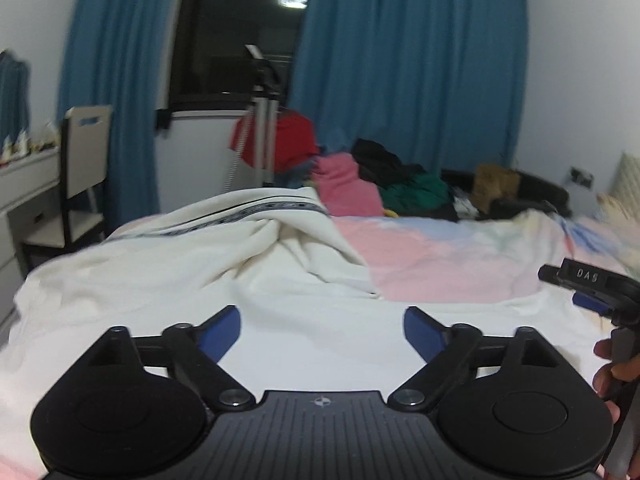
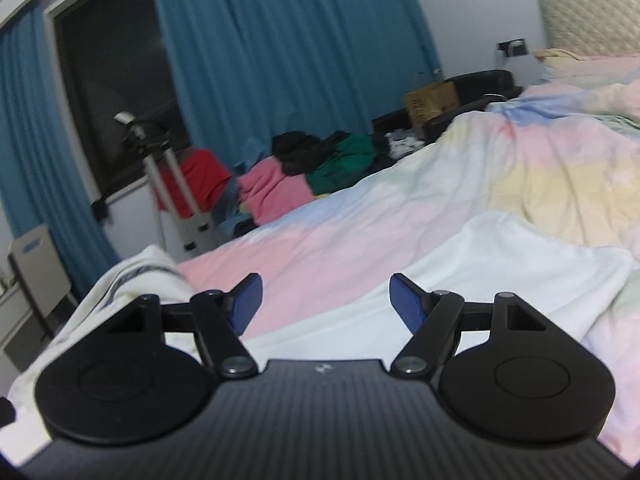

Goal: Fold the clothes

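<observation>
A white garment (image 1: 224,264) with a dark striped band lies rumpled on the bed, one part bunched up at the far left. My left gripper (image 1: 322,330) hovers over its flat near part, open, nothing between the blue pads. In the right wrist view the same white garment (image 2: 480,264) spreads across the pastel bedcover (image 2: 320,240). My right gripper (image 2: 326,300) stands open above it, holding nothing. The right gripper (image 1: 592,292) also shows at the right edge of the left wrist view, held by a hand (image 1: 612,372).
A pile of clothes in pink (image 1: 344,188), black and green (image 1: 416,192) sits at the bed's far side, with a red item (image 1: 288,140) behind a tripod (image 1: 264,120). A chair (image 1: 76,184) and desk stand at left. Blue curtains (image 1: 408,60) hang behind.
</observation>
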Available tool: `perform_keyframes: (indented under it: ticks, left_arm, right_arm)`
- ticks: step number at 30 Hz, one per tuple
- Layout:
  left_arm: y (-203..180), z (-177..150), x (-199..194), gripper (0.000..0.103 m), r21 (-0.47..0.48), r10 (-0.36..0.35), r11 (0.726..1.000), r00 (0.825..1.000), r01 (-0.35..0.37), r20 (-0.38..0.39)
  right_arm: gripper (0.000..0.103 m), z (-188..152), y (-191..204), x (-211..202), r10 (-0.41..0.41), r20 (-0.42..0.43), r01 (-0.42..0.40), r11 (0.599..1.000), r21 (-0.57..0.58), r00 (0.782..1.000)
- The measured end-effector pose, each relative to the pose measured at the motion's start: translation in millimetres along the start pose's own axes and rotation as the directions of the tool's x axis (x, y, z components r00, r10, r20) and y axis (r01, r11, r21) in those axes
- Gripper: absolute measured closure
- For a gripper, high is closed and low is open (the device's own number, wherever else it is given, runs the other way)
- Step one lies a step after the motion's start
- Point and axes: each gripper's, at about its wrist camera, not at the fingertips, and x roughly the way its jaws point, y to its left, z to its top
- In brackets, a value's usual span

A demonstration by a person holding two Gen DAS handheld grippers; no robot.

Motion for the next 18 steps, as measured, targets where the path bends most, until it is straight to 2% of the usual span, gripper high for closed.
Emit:
perform_keyframes:
  ticks: [1, 4, 10, 14, 18]
  left_arm:
    - [2, -7, 1, 0.002, -0.023, 0.003, 1.000, 1.000, -0.003, -0.001]
    - [0, -16, 7, 0.000, -0.049, 0.021, 0.999, 1.000, -0.021, -0.004]
    - [1, -19, 20, 0.000, -0.068, 0.033, 0.997, 0.999, -0.033, -0.013]
    - [-5, -26, 32, 0.000, -0.063, 0.079, 0.995, 0.996, -0.082, -0.034]
    - [-8, -27, 36, 0.000, -0.077, 0.096, 0.992, 0.994, -0.100, -0.051]
  right_arm:
    - [0.030, -2, 3, 0, 0.008, -0.006, -0.008, 1.000, -0.016, 1.000]
    - [0.030, -9, 12, 2, 0.022, -0.028, -0.024, 0.998, -0.060, 0.999]
    - [0.030, -14, 21, 5, 0.063, -0.069, -0.068, 0.995, -0.070, 0.996]
    - [0.030, -19, 25, 10, 0.068, -0.094, -0.076, 0.994, -0.084, 0.993]
    - [0.030, -25, 28, 17, 0.073, -0.135, -0.086, 0.992, -0.094, 0.988]
